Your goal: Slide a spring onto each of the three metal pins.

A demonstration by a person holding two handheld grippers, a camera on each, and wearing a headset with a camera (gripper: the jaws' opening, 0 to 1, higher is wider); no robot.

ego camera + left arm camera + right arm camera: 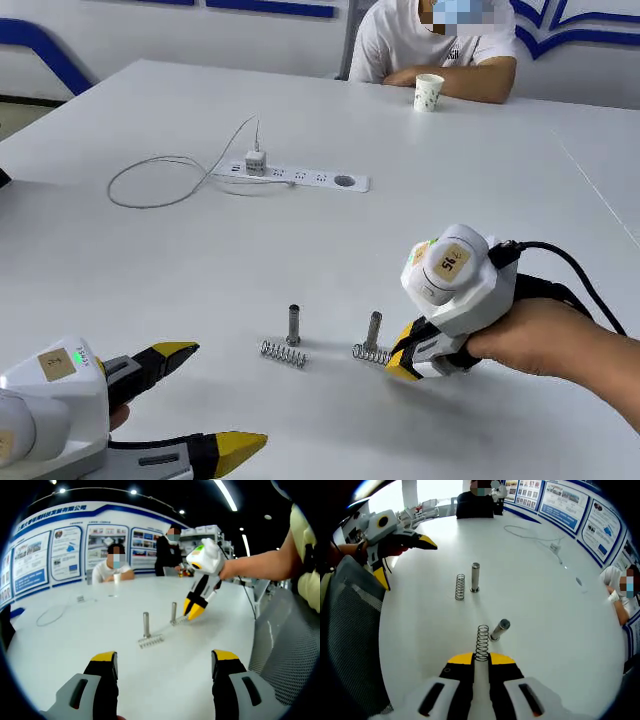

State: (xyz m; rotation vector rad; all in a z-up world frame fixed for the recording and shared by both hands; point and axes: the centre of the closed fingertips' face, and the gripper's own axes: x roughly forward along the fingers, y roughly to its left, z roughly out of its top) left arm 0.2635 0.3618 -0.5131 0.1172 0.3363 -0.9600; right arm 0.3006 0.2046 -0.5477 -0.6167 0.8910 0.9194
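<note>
Spring (482, 640) flat, lengthwise along right tool (481, 659)

In the head view the spring (372, 352) lying by the right-hand pin (373, 328) runs under the yellow tips of the right gripper (402, 368), so its near end is hidden. In the right gripper view that end sits between the close-set jaws and seems pinched, though the contact itself is covered. The left gripper (222, 395) is cut off by the bottom-left corner (its rear body lies out of frame). The person (440, 50) across the tabletop (300, 260) is cut by the top edge. The print on the paper cup (428, 92) is too small to read, as is the text on the wall posters (65, 550) in the left gripper view.
</note>
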